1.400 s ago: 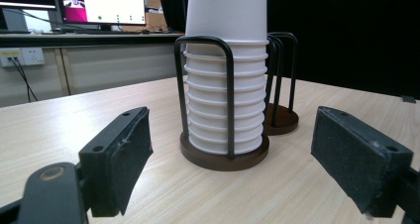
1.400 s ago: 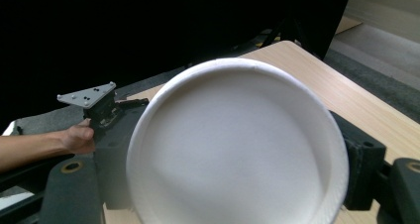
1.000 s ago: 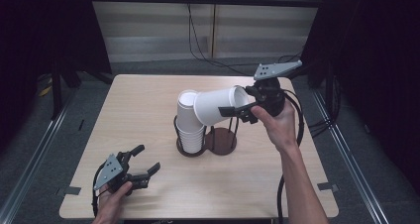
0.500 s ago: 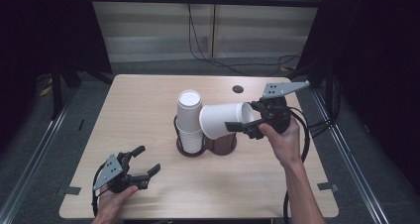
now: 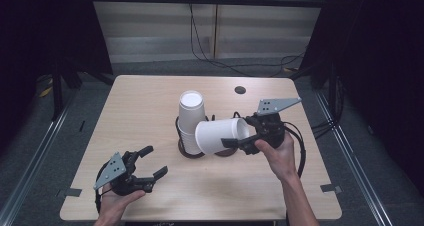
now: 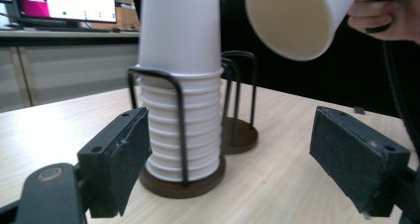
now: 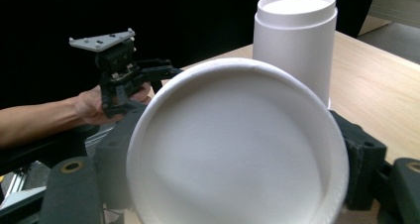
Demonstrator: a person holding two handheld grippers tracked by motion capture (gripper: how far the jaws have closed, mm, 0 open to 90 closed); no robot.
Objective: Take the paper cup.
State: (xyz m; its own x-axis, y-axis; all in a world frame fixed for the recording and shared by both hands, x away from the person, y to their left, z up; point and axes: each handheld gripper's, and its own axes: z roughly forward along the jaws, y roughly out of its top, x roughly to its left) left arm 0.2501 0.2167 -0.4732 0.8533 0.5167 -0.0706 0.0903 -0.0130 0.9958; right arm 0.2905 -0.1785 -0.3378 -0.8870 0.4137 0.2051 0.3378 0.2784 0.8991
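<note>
On the pale wooden surface [image 5: 150, 111], the right claw [image 5: 239, 142] grips a sideways white cup [image 5: 220, 135] beside the stack [image 5: 190, 118]; next comes seating it in the empty wire holder [image 6: 240, 130]; the left claw [image 5: 150, 163] waits open, holding nothing.

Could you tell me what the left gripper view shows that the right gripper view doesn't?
Left gripper view alone: the wire holder around the cup stack, a second holder behind it, and a monitor. Right gripper view alone: the left tool in the person's hand, and the stack's top rim. Both: the stack of white cups and the single white cup gripped sideways by the right tool.
</note>
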